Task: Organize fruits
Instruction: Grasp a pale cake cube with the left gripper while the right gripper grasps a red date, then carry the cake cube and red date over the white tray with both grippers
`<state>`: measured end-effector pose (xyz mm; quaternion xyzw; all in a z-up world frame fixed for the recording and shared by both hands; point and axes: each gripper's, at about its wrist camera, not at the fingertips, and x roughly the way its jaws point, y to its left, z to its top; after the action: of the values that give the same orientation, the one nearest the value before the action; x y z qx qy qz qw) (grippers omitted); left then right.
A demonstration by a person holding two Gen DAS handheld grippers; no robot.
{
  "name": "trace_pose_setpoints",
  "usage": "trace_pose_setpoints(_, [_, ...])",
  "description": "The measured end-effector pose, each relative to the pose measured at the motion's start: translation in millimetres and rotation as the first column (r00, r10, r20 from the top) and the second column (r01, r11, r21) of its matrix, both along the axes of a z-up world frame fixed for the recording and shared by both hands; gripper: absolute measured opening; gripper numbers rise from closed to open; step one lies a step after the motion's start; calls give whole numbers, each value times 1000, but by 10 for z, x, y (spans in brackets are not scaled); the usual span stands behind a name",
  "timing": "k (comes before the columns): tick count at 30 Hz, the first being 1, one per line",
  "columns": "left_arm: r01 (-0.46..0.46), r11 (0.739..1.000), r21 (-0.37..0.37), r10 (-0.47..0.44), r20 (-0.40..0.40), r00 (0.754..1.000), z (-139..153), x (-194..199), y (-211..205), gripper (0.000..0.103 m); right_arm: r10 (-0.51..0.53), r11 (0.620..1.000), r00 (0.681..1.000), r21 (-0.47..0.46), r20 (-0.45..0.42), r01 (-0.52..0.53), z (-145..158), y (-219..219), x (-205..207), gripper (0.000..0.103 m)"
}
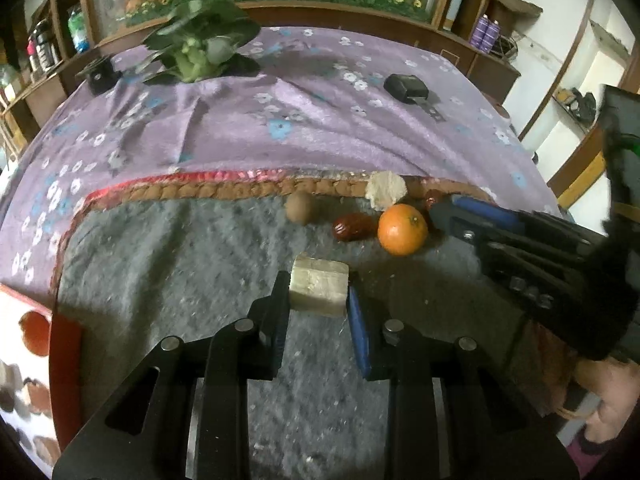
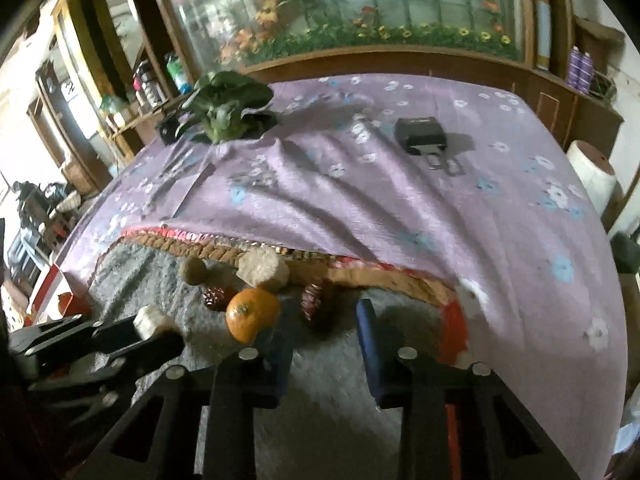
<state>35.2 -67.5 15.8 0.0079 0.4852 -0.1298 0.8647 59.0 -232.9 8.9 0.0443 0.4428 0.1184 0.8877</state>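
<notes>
Left view: we are seeing the left gripper (image 1: 318,300) clenching a pale, blocky chunk (image 1: 319,287), a pad pressing on each side of it, low over the grey felt mat (image 1: 180,264).
Right view: we are seeing the right gripper (image 2: 324,344) with nothing between its fingers and a clear gap; only here is a white roll (image 2: 592,178) showing past the table's right edge.
Seen only from the left: the right gripper is reaching in from the right, its tip just beside the orange (image 1: 402,229); a red-edged printed box (image 1: 28,344) is lying at the mat's left.
Fruits: we are finding the round, glossy orange, a fuzzy brown kiwi (image 1: 301,207), a wrinkled dark red date (image 1: 352,227) and a rough pale lump (image 1: 386,191) clustered at the mat's far edge; a second date (image 2: 314,300) is lying right of the orange.
Surface: the mat is ending in a braided brown and red trim (image 1: 208,188); beyond it a purple flowered cloth (image 1: 280,120) is lying rumpled.
On the cloth: a leafy green plant (image 1: 200,50) and a black buckle (image 1: 406,87) are sitting well apart.
Room: a flower mural (image 2: 360,12) and wooden shelves are standing behind.
</notes>
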Motion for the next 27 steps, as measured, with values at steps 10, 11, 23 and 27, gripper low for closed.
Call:
trace_pose_setpoints(10, [-35,999,20,35,7,999,53,-241,193,26,-2,998,1000,-61,2,2,-18,20,-114,19])
trace_pose_setpoints(11, [-38,999,24,38,12,999,58,-270,209,26,-2,998,1000,-56,12,3,13,4,-201,19])
trace_pose_setpoints(23, [-113,992,46,110,70,991,240,-703,578,26,26,999,995,26,92,-28,332,297,-1048,19])
trace_pose_setpoints(27, [-153,987,57,146,101,984,311,-865,787,26,64,997,993,26,95,-67,345,540,-1179,19])
